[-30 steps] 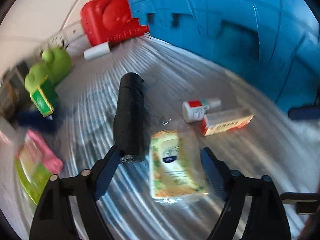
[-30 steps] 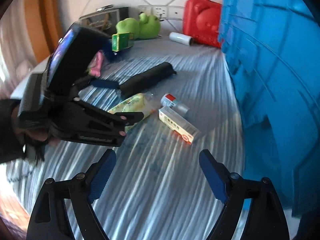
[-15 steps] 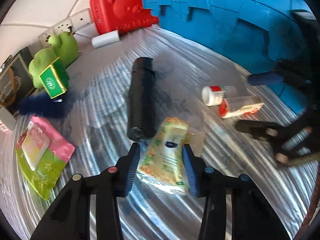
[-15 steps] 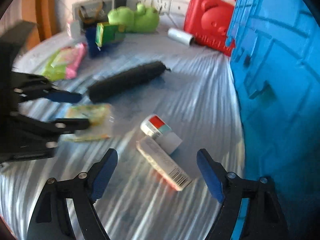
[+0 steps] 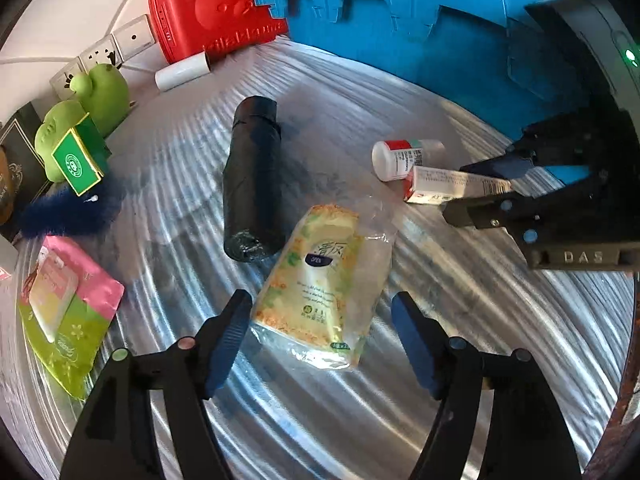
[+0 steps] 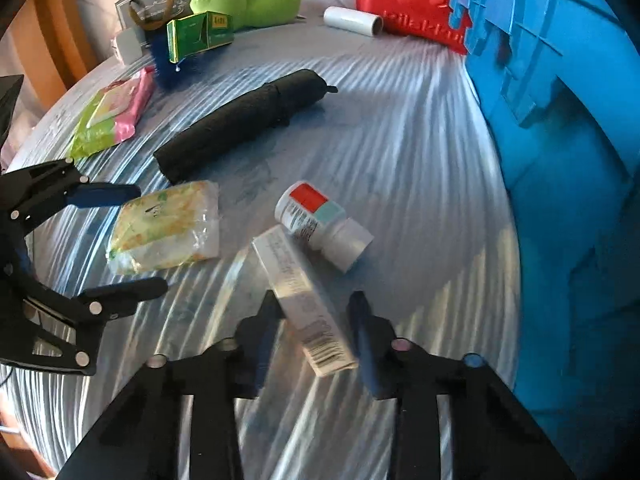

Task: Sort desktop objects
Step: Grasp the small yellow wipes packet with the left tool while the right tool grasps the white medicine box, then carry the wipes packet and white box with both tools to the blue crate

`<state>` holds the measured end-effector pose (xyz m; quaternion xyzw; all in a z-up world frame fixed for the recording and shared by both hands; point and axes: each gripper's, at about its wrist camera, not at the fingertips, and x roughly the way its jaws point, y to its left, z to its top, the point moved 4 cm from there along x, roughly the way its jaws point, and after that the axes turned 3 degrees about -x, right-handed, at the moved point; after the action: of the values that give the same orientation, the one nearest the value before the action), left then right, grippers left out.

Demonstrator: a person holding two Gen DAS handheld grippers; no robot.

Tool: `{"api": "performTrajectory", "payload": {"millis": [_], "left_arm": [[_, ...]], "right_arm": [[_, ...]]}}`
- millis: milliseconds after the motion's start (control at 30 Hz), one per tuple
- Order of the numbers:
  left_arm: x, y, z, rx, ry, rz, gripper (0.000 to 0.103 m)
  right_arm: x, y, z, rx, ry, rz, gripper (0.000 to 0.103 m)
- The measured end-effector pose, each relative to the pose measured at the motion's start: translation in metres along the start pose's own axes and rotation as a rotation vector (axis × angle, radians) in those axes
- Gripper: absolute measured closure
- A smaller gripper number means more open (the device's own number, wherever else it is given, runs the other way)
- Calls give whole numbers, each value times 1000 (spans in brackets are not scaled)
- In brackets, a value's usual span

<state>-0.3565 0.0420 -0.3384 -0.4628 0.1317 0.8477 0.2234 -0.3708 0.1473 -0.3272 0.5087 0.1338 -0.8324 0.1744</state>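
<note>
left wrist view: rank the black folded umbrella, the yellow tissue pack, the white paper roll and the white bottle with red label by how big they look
1. black folded umbrella and yellow tissue pack: look alike; the pack lies nearer the camera, so unsure
2. white bottle with red label
3. white paper roll

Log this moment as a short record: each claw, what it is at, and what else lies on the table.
left claw: open, astride the tissue pack, pads not touching; jaws just reopened
right claw: jaws just closing around the long box; contact unclear
beside box: bottle, lying down
middle: black folded umbrella
right edge: blue crate
surface: table
</note>
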Motion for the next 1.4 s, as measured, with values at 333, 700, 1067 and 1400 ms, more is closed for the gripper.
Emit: {"api": "performTrajectory", "payload": {"millis": [333, 700, 1067, 1400], "left_arm": [[-10, 1, 1, 0, -8, -15, 76], [-88, 19, -5, -49, -131, 44, 77], [-215, 2, 66, 36, -404, 68, 77], [-293, -99, 177, 182, -610, -11, 77]], "right_arm": [[-14, 5, 0, 20, -31, 24, 86], [-67, 21, -3, 87, -87, 103, 86], [-236, 42, 39, 103, -420, 14, 86], [-373, -34, 17, 234, -645, -218, 86]]}}
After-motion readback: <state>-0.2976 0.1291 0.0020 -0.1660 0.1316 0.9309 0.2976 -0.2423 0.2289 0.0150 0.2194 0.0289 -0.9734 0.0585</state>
